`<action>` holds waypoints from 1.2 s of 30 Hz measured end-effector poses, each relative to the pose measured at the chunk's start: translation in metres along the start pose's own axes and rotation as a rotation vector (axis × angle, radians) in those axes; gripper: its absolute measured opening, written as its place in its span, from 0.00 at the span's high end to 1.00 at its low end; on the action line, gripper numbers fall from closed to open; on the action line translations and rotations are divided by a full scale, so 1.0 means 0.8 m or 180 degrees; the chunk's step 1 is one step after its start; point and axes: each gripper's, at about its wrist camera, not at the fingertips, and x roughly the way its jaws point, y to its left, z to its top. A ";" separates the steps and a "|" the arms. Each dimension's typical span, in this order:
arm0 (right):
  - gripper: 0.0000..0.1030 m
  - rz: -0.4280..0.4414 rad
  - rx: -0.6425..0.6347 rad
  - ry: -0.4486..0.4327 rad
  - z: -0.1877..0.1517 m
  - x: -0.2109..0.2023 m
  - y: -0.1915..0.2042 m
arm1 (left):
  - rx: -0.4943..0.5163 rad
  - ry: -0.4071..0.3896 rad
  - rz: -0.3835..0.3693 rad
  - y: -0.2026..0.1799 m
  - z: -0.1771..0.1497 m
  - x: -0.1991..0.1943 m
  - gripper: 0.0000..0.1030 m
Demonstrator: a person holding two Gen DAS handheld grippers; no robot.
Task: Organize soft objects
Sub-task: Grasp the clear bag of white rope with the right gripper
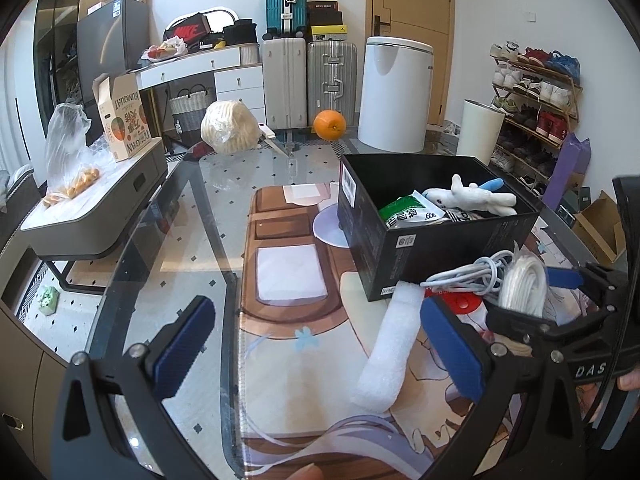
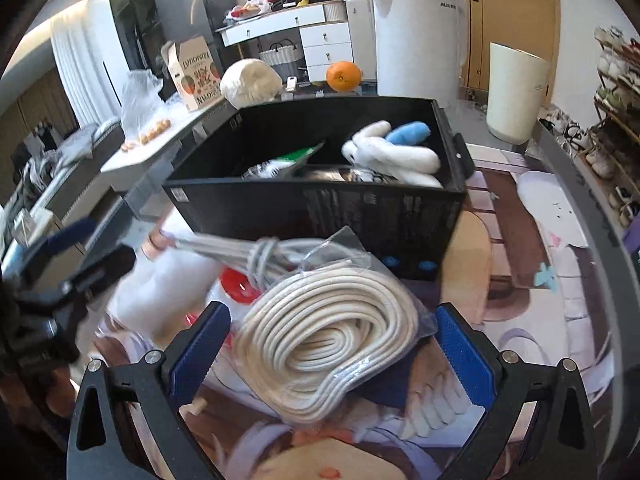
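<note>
Blue pads of right gripper [image 2: 332, 354] spread wide either side of bagged white cord coil [image 2: 328, 336], no visible pinch. Grey cable bundle [image 2: 256, 252] blurred, tangled just behind coil. Left gripper [image 1: 316, 354] jaws spread too, empty; white foam roll [image 1: 390, 344] beside its right pad, only a blur in right view. Black box [image 1: 404, 252] holds plush toy [image 2: 394, 152], green packet [image 1: 402, 208] half buried. Red thing under cables, can't tell what.
</note>
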 end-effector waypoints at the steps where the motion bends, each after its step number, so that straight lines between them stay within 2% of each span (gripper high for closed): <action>1: 0.01 0.0007 -0.0001 0.0035 -0.001 0.001 -0.003 | -0.0002 0.0004 -0.0003 -0.001 0.000 0.000 0.00; 9: 0.00 0.0003 0.0050 0.0091 -0.014 -0.006 -0.020 | 0.0067 0.0026 -0.0030 -0.010 0.000 0.005 0.00; 15: 0.01 0.0180 0.0092 0.0099 -0.017 -0.004 -0.012 | 0.0107 0.0047 -0.0044 -0.017 0.000 0.007 0.00; 20: 0.01 0.0132 -0.0005 0.0032 -0.020 -0.001 0.001 | 0.0129 0.0071 -0.0054 -0.019 -0.002 0.009 0.00; 22: 0.04 0.0076 -0.0024 -0.0023 -0.020 -0.006 0.000 | 0.0136 0.0073 -0.0058 -0.020 -0.003 0.009 0.00; 24: 0.21 0.0085 -0.0020 -0.0036 -0.019 -0.008 -0.004 | 0.0138 0.0082 -0.0059 -0.020 -0.004 0.009 0.00; 27: 0.31 0.0161 0.0015 -0.0029 -0.022 -0.011 -0.011 | 0.0134 0.0083 -0.0059 -0.019 -0.003 0.009 0.00; 33: 0.48 0.0266 -0.0065 -0.0088 -0.026 -0.020 -0.010 | 0.0154 0.0101 -0.0061 -0.020 -0.004 0.011 0.00; 36: 0.51 0.0278 -0.0120 -0.0115 -0.024 -0.023 -0.007 | 0.0175 0.0117 -0.0067 -0.022 -0.005 0.012 0.00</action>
